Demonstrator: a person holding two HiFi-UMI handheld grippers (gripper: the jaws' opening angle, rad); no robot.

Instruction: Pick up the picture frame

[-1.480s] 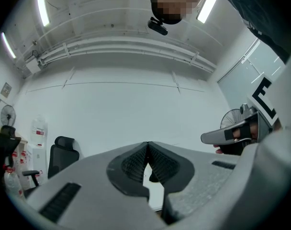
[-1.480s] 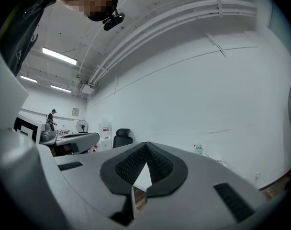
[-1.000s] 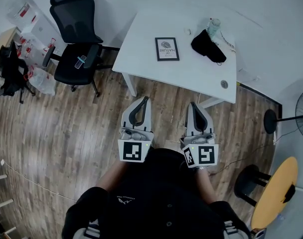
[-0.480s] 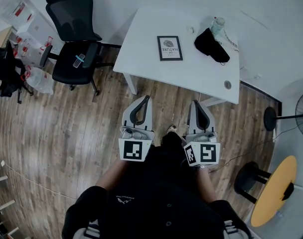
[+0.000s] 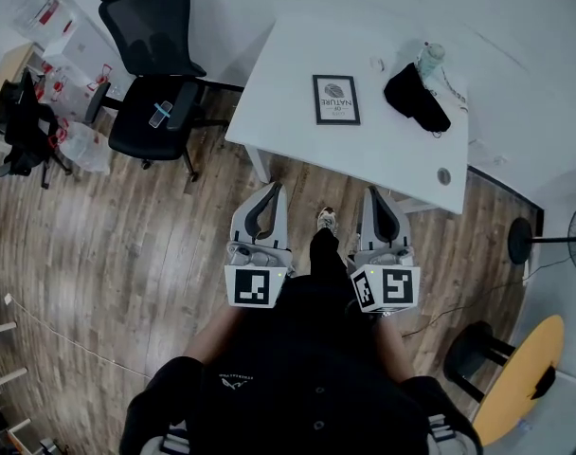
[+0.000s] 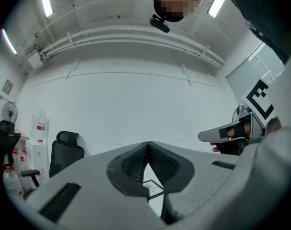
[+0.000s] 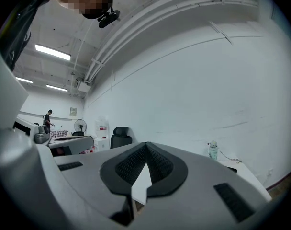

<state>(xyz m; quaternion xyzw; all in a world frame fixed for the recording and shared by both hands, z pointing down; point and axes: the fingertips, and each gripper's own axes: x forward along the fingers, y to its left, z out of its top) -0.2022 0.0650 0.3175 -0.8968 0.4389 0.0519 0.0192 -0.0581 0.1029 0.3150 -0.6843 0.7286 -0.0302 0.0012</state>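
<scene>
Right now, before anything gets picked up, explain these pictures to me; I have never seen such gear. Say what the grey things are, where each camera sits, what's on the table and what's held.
No robot here: a person standing on a wood floor holds a grey claw in each hand. The head view looks down from the person's head: left claw, right claw, each with a marker cube at its back. The two gripper views come from cameras riding on each claw, looking along its jaws. Both claws are shut and hold nothing. Ahead stands a white table; on it are the picture frame, flat, a black bundle and a bottle beside it. A black office chair stands left of the table. Neither claw touches the table.
</scene>
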